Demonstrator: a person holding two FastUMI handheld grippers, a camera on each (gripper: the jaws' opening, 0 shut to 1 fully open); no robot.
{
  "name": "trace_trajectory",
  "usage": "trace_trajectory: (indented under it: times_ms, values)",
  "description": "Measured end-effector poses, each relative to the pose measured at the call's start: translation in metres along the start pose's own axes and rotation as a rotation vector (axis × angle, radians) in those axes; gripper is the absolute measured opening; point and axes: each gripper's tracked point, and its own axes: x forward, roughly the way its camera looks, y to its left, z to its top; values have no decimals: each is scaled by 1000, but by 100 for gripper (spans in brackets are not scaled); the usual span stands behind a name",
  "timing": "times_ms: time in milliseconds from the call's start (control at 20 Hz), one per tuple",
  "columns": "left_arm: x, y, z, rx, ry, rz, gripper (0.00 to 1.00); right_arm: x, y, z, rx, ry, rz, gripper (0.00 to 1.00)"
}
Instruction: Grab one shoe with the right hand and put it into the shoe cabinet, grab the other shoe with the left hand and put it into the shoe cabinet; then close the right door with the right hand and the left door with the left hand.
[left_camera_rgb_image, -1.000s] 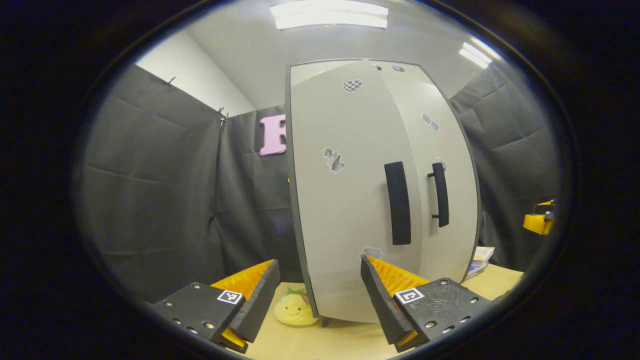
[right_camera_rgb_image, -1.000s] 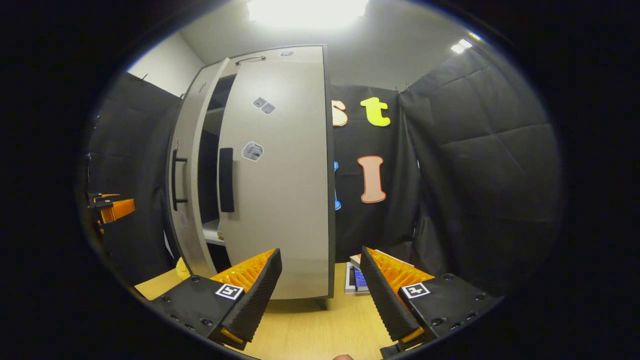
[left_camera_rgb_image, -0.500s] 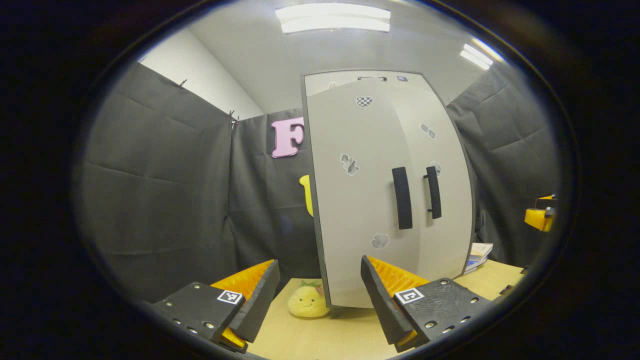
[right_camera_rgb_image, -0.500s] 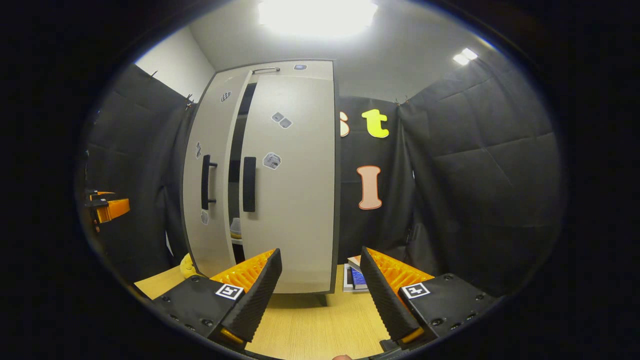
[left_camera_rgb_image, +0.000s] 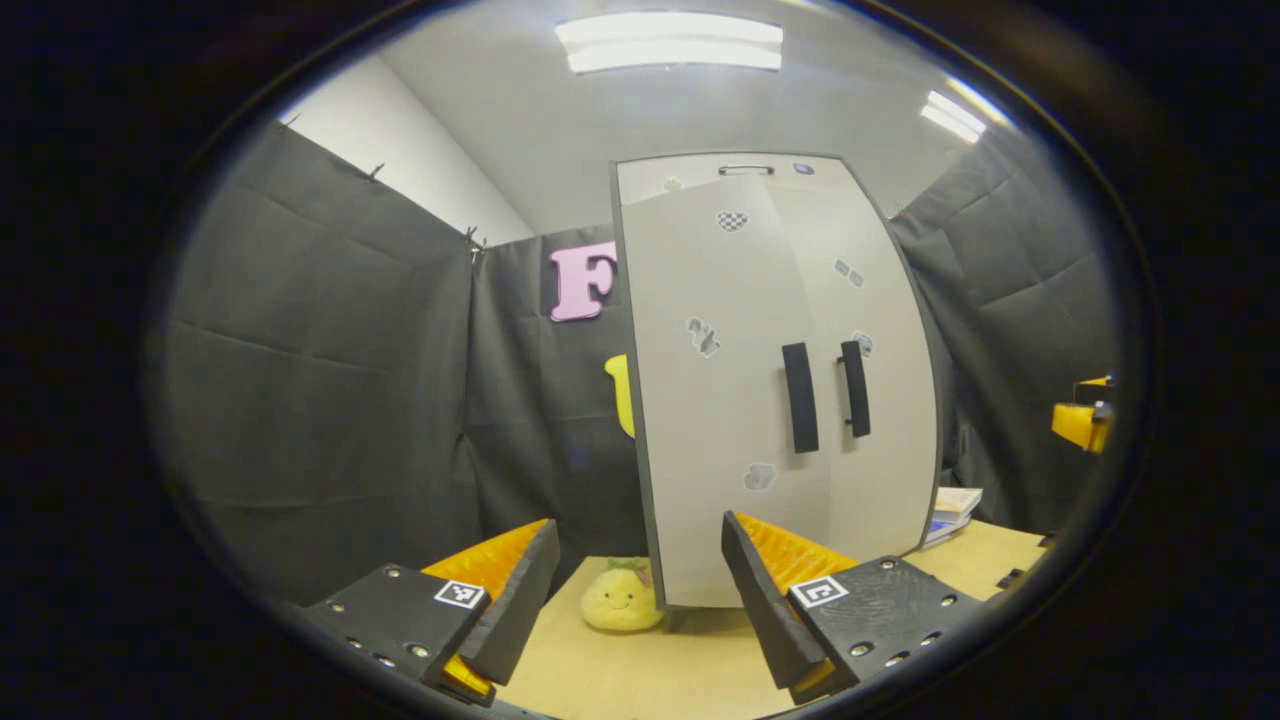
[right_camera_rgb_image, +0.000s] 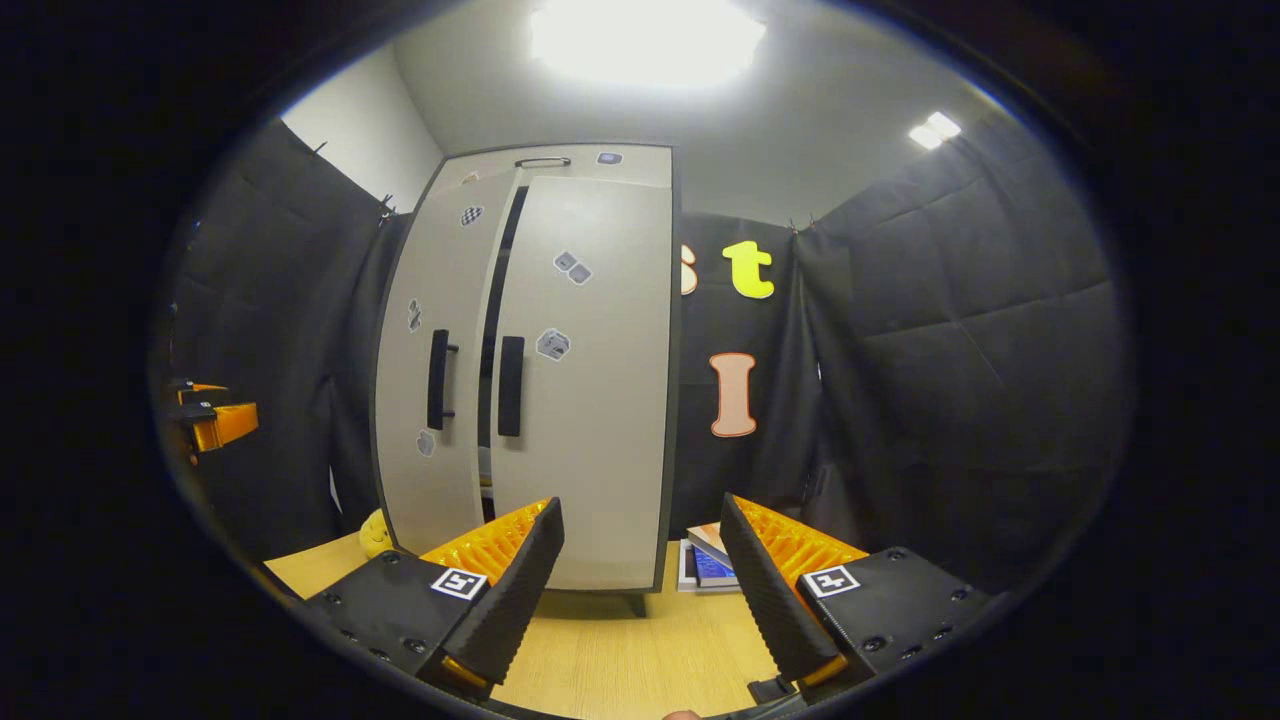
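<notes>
Both grippers, left (left_camera_rgb_image: 640, 585) and right (right_camera_rgb_image: 640, 580), hang spread and empty, clear of the cabinet (right_camera_rgb_image: 600, 400) at twelve o'clock. The right door (right_camera_rgb_image: 585, 380) sits nearly flush; the left door (right_camera_rgb_image: 432, 380) stands slightly ajar (a dark slit shows between them). Press it flat near its handle (right_camera_rgb_image: 438, 380), at ten o'clock, until the slit disappears.

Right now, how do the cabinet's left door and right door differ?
The left door carries a checkered heart sticker near its top; the right door has a pair of small square stickers there. In the right gripper view a dark gap shows between them, so they are not quite flush. Seen from that side, the left door's handle stands off on posts. Both are pale grey with black vertical handles.
</notes>
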Motion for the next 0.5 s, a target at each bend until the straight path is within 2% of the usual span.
trace_trajectory:
  times_ms: [100, 150, 350, 400, 500]
  values:
    - [-4, 3, 1, 3, -2, -2, 93, -1, 3, 2, -8, -9, 3, 95]
    - [-6, 4, 2, 2, -4, -4, 93, -2, 3, 3, -11, -9, 6, 99]
    - [-11, 8, 3, -7, -11, 2, 93, -6, 6, 9, -27, -16, 14, 96]
    - [-14, 10, 4, -7, -15, 2, 93, -6, 7, 10, -32, -20, 14, 99]
    - [-17, 10, 6, -4, -18, 3, 93, -8, 8, 13, -35, -30, 13, 99]
